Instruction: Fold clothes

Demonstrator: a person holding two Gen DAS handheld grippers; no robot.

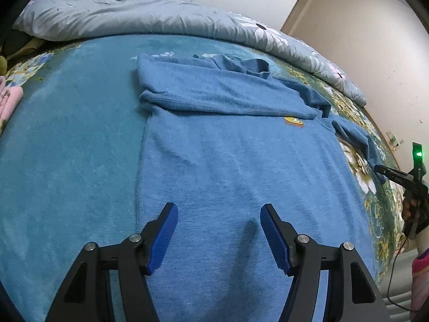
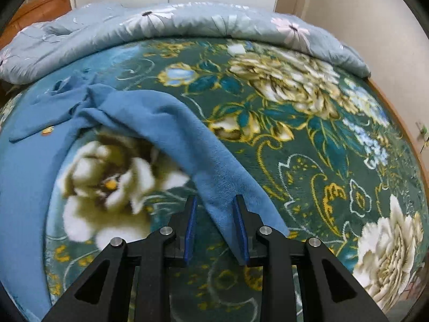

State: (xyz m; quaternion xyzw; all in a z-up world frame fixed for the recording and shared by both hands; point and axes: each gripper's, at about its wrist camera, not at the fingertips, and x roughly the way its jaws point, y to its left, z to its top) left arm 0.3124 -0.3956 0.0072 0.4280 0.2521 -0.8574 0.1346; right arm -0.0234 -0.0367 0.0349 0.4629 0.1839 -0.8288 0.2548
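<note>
A blue fleece shirt (image 1: pixel 228 155) lies flat on the bed, with its left sleeve (image 1: pixel 214 91) folded across the chest above a small yellow badge (image 1: pixel 294 121). My left gripper (image 1: pixel 218 212) is open and empty, just above the shirt's lower body. The right sleeve (image 2: pixel 187 145) stretches out over the flowered blanket. My right gripper (image 2: pixel 215 201) is open with the sleeve's cuff end (image 2: pixel 228 204) lying between its jaws. The right gripper also shows at the right edge of the left wrist view (image 1: pixel 380 170).
A teal flowered blanket (image 2: pixel 308 139) covers the bed. A rolled grey-blue floral duvet (image 1: pixel 161 18) lies along the far side. Pink cloth (image 1: pixel 8 102) sits at the left edge. A wall (image 1: pixel 362 40) and the bed's edge are to the right.
</note>
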